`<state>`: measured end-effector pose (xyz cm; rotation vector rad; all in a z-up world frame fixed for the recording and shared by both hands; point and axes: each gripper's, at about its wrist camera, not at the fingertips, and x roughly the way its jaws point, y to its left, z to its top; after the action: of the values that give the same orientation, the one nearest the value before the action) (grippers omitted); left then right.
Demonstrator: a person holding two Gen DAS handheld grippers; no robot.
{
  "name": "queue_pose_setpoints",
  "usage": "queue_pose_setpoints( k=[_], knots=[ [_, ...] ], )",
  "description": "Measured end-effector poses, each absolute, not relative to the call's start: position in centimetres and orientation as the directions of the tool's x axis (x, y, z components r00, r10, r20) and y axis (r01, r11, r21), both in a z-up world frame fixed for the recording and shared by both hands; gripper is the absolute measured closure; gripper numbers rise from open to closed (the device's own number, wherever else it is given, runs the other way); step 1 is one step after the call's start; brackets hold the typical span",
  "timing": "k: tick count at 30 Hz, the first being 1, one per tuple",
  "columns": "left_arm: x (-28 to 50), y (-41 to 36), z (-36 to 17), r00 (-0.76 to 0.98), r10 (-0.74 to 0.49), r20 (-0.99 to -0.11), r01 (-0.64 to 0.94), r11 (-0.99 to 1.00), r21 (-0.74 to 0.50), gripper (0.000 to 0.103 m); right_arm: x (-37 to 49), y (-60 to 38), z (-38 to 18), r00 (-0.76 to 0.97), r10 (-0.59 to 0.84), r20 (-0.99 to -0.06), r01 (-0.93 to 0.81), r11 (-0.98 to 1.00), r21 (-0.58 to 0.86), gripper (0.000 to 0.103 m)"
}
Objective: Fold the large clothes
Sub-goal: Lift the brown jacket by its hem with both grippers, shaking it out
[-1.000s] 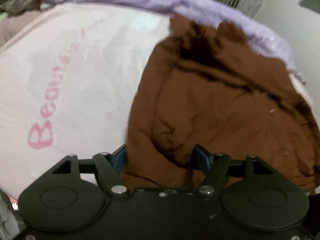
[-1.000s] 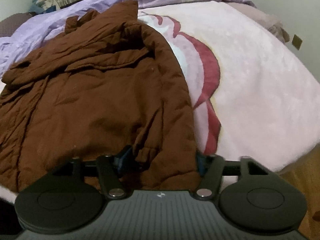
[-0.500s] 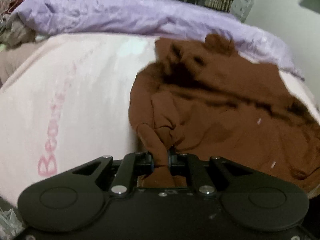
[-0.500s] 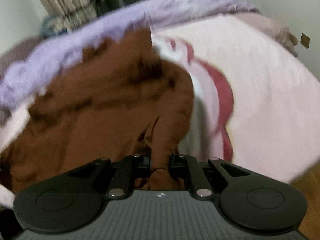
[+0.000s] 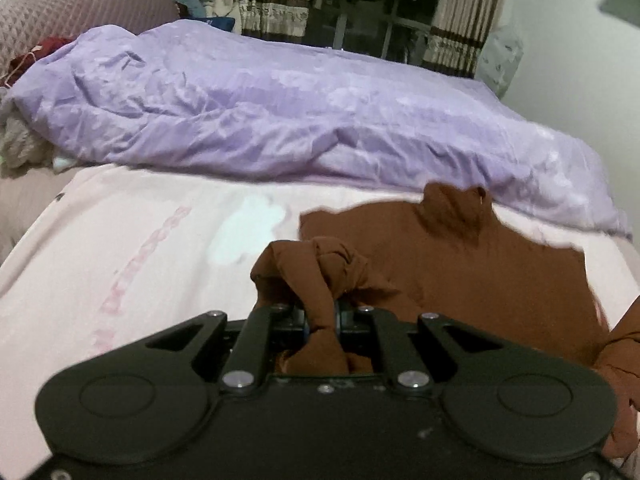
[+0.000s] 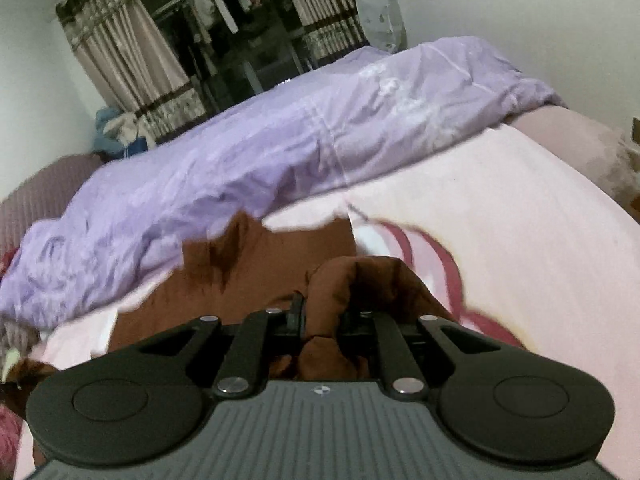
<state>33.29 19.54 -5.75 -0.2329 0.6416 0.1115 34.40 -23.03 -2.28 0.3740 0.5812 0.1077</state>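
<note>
A large brown jacket [image 5: 460, 264] lies on the pink blanket [image 5: 120, 240] of a bed, its collar toward the purple duvet. My left gripper [image 5: 320, 312] is shut on a bunched fold of the jacket's near edge and holds it lifted above the bed. My right gripper [image 6: 322, 316] is shut on another bunched fold of the same jacket [image 6: 256, 280], also lifted. The fabric between the fingers hides the fingertips in both views.
A rumpled purple duvet [image 5: 260, 108] lies across the far side of the bed and also shows in the right wrist view [image 6: 240, 160]. A padded headboard [image 5: 60, 12] stands at the far left. Curtains and a dark window [image 6: 224, 40] are behind the bed.
Both grippers closed from open onto the jacket's near edge, then rose and tilted up, lifting the fabric. More of the duvet and the room is in view now.
</note>
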Motion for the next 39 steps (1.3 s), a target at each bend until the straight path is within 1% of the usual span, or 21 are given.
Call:
queue_pose_setpoints(
  k=[3,7,10,11,12,13,14,16,18,19,20,21,23,24,25,28,32,35,37,38,39],
  knots=[
    [37.8,19.7,-5.1,0.791,0.032,-0.611,-0.191,0.962,-0.196,0.095,38.2,-23.3,-1.8,0.838,0.217,-0.5,0.016,0.907,0.421,0.09],
    [43.9,19.8,-5.4,0.777,0.053,-0.627,-0.203,0.964,-0.171,0.095,43.4,-23.1,-2.3,0.841,0.206,-0.501,0.042,0.897,0.439,0.09],
    [47.6,20.2,-6.8,0.771,0.057,-0.635,-0.185,0.973,-0.137,0.092,46.8,-22.7,-3.5,0.846,0.186,-0.499,0.051,0.904,0.424,0.088],
    [48.7,20.3,-7.6,0.762,0.047,-0.645,-0.171,0.976,-0.131,0.088,47.9,-22.5,-4.2,0.843,0.177,-0.507,0.059,0.908,0.415,0.086],
    [49.4,20.5,-8.1,0.756,0.043,-0.653,-0.17,0.977,-0.132,0.086,48.9,-22.3,-4.9,0.837,0.174,-0.519,0.065,0.91,0.409,0.082],
    [50.0,20.9,-8.8,0.748,0.033,-0.663,-0.173,0.974,-0.147,0.085,50.0,-22.2,-5.8,0.828,0.18,-0.531,0.065,0.91,0.409,0.072],
    [50.4,21.2,-9.3,0.741,0.026,-0.671,-0.177,0.971,-0.158,0.082,50.8,-22.1,-6.5,0.817,0.193,-0.543,0.062,0.907,0.416,0.069],
    [50.4,21.8,-9.5,0.749,0.009,-0.663,-0.173,0.968,-0.182,0.073,51.9,-22.5,-7.5,0.801,0.204,-0.563,0.08,0.895,0.439,0.061],
    [50.0,22.7,-9.0,0.774,-0.024,-0.633,-0.148,0.965,-0.217,0.046,52.1,-23.3,-7.7,0.805,0.248,-0.539,0.057,0.872,0.487,0.054],
    [49.6,23.3,-8.6,0.793,-0.03,-0.609,-0.147,0.96,-0.238,0.041,51.7,-24.0,-7.6,0.817,0.277,-0.506,0.04,0.848,0.529,0.047],
    [49.2,23.8,-8.0,0.81,-0.02,-0.586,-0.156,0.956,-0.249,0.032,51.3,-24.6,-7.4,0.826,0.295,-0.48,0.029,0.828,0.56,0.044],
    [48.6,24.2,-7.4,0.828,0.006,-0.561,-0.174,0.953,-0.247,0.027,50.9,-25.0,-7.2,0.835,0.307,-0.457,0.018,0.814,0.581,0.04],
    [47.0,25.1,-6.1,0.86,0.039,-0.509,-0.192,0.949,-0.252,0.026,49.7,-25.6,-6.1,0.86,0.313,-0.403,-0.02,0.81,0.586,0.034],
    [46.4,25.5,-5.7,0.868,0.03,-0.496,-0.183,0.947,-0.263,0.025,48.8,-25.9,-5.3,0.877,0.299,-0.377,-0.035,0.821,0.57,0.027],
    [45.9,25.7,-5.6,0.871,0.015,-0.492,-0.168,0.948,-0.27,0.025,48.5,-25.9,-4.8,0.893,0.286,-0.348,-0.047,0.828,0.559,0.019],
    [44.7,25.1,-6.4,0.856,0.002,-0.517,-0.127,0.97,-0.208,0.024,46.7,-26.7,-3.4,0.913,0.291,-0.287,-0.09,0.828,0.553,0.01],
    [44.4,24.0,-9.7,0.814,0.042,-0.579,-0.104,0.992,-0.075,0.024,46.2,-25.7,-3.8,0.894,0.271,-0.357,-0.117,0.91,0.397,0.004],
    [45.5,24.2,-12.6,0.753,0.031,-0.657,-0.117,0.989,-0.087,0.024,47.2,-24.4,-6.0,0.853,0.21,-0.478,-0.077,0.956,0.282,0.004],
    [46.3,24.3,-14.0,0.734,0.011,-0.679,-0.116,0.987,-0.109,0.024,48.4,-23.6,-7.7,0.816,0.197,-0.543,-0.076,0.968,0.238,0.004],
    [46.4,24.3,-14.5,0.734,0.001,-0.679,-0.109,0.987,-0.117,0.039,48.8,-23.1,-8.4,0.803,0.191,-0.565,-0.079,0.973,0.216,0.004],
    [46.5,24.2,-14.8,0.736,-0.005,-0.677,-0.104,0.987,-0.121,0.093,49.3,-22.6,-9.1,0.791,0.176,-0.585,-0.077,0.979,0.191,0.022]
  ],
)
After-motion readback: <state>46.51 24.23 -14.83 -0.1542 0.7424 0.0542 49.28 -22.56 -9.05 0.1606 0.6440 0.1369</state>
